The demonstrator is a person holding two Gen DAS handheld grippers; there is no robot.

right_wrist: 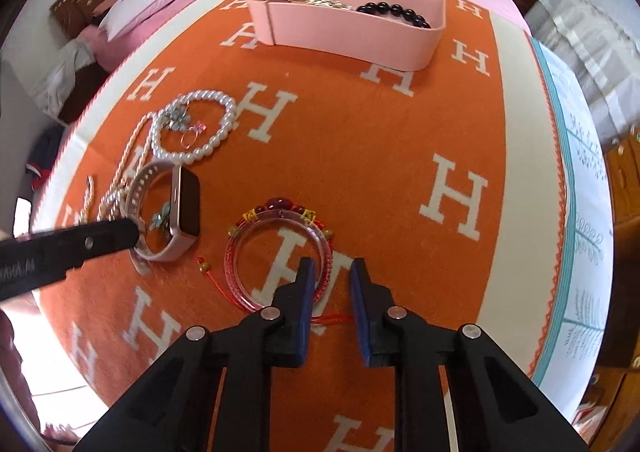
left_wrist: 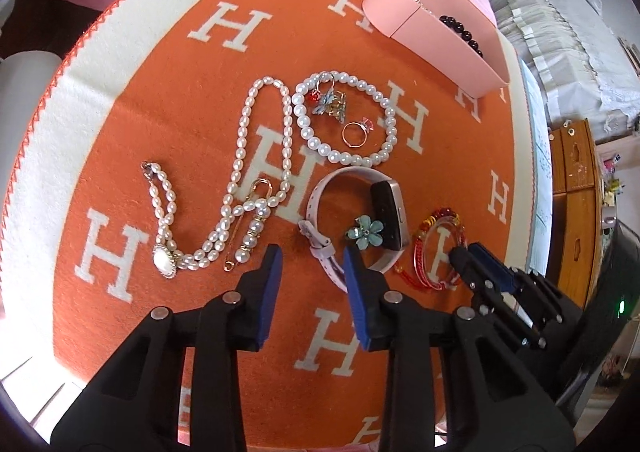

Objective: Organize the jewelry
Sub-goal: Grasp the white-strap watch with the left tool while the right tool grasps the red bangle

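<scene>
while the right gripper [right_wrist: 331,272] straddles the red bangle's [right_wrist: 280,252] near rim with jaws apart, and the left gripper [left_wrist: 312,256], also apart, brackets the watch [left_wrist: 360,212], either thin band may slip flat on the blanket [right_wrist: 400,132].

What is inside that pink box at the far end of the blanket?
In the pink box, a string of dark round beads lies at the right and some pale, silvery jewelry nearer the middle. The near wall hides the floor of the box, so anything lower stays unseen.
</scene>
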